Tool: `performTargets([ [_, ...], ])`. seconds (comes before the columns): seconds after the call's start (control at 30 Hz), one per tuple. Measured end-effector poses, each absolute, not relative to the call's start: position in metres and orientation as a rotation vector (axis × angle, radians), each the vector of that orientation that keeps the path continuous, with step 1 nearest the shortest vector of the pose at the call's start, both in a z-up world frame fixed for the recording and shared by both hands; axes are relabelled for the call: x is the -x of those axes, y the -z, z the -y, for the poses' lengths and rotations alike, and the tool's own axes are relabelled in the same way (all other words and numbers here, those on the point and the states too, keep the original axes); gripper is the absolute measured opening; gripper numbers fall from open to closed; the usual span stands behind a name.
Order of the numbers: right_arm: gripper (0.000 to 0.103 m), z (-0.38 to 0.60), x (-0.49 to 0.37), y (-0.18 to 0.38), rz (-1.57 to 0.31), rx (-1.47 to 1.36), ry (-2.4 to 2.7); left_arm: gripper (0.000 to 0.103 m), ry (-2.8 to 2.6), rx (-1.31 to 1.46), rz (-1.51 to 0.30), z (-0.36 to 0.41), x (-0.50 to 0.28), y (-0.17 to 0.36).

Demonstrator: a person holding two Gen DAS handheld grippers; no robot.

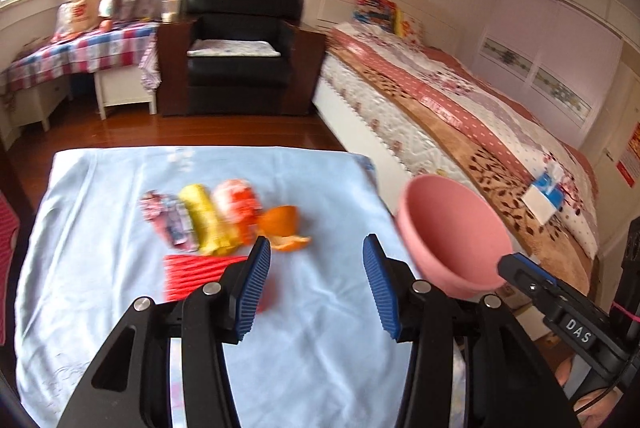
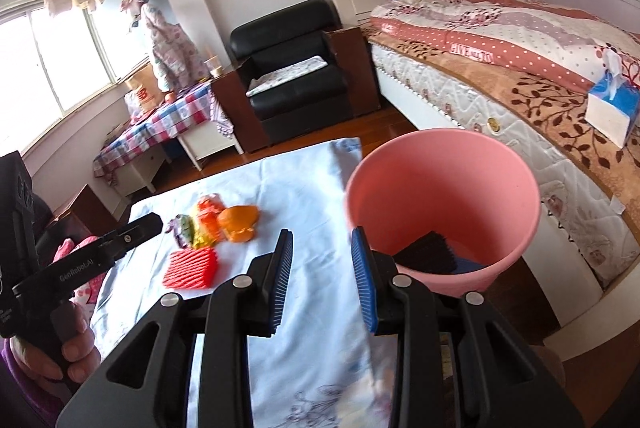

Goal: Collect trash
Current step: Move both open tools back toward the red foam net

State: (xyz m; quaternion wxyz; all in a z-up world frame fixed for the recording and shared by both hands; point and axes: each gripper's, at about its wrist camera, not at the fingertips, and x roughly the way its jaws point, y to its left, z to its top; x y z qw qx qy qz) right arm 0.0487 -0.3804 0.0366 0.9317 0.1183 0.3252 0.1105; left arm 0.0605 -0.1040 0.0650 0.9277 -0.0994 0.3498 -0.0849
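**Blue-padded claws both slack, trash on the cloth, pink bucket at the right**

Black lettering plates carry the only clear writing: "DAS" on the side of the right gripper (image 2: 320, 240) as the left wrist view catches it, and "GenRobot.AI" along the body of the left gripper (image 1: 316, 248) as the right wrist view catches it. A red band on the bed cover bears white letters too blurred to read.

The left gripper stands wide apart and grasps nothing; only light blue tablecloth (image 1: 120, 308) shows between its ribbed pads. A hand (image 2: 68, 344) wraps its handle. The right gripper is parted less widely and is also released, with bare cloth in the gap. Its right finger sits just in front of the near wall of the pink bucket (image 2: 440, 188); whether it touches cannot be told.

The bucket is at the table's right edge, between table and bed. A dark ridged piece and something blue lie in its bottom.

The rest of the trash lies on the cloth, beyond and left of the claws:
- a red ribbed foam net (image 1: 200, 274), nearest
- orange peel (image 1: 286, 224), just past the left claw's left finger
- an orange-and-white wrapper (image 1: 236, 206), a yellow wrapper (image 1: 200, 216) and a purple-pink wrapper (image 1: 168, 220), side by side to the peel's left

Farther off are the bed (image 1: 440, 108) at right with a blue-and-white tissue box (image 2: 612, 108) on it, and a black armchair (image 1: 240, 40) against the far wall.
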Motion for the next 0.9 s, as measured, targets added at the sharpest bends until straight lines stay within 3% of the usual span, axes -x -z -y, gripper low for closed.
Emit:
performTargets([
  [0.53, 0.031, 0.331, -0.036, -0.051, -0.682, -0.202, -0.335, 0.048, -0.037, 0.353, -0.660, -0.021, -0.017, -0.080],
  [0.9, 0.031, 0.291, -0.078, -0.047, -0.773, -0.208, -0.441, 0.049, -0.078, 0.451, -0.700, -0.057, -0.042, -0.060],
])
